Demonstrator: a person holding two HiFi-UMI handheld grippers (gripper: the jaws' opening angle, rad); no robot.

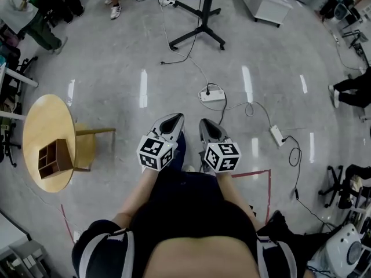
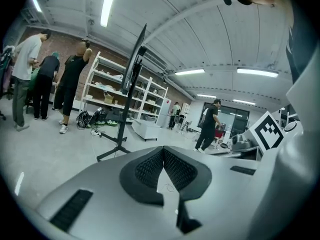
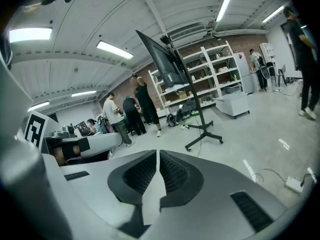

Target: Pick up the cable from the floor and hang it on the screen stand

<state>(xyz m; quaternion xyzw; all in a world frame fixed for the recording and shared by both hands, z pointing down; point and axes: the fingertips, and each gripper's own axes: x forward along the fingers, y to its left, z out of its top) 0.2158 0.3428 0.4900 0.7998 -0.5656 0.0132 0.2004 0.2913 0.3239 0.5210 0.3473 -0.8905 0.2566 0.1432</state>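
The cable (image 1: pixel 250 107) lies as a thin line with a small loop on the grey floor, running from a white power strip (image 1: pixel 213 95) to a second strip (image 1: pixel 276 134). In the right gripper view the cable (image 3: pixel 264 174) shows at the lower right. The black screen stand (image 1: pixel 199 17) stands further off, its screen (image 2: pixel 134 60) seen edge-on; it also rises ahead in the right gripper view (image 3: pixel 189 96). My left gripper (image 1: pixel 175 118) (image 2: pixel 163 149) and right gripper (image 1: pixel 206 123) (image 3: pixel 158 153) are held side by side in front of the person's body, both shut and empty, well short of the cable.
A round wooden table (image 1: pixel 43 123) with a wooden box (image 1: pixel 55 158) and a stool (image 1: pixel 87 146) stands at the left. Red tape (image 1: pixel 258 171) marks the floor. People stand near shelves (image 2: pixel 102 96). A black cable (image 1: pixel 295 155) and chairs (image 1: pixel 342 184) are at the right.
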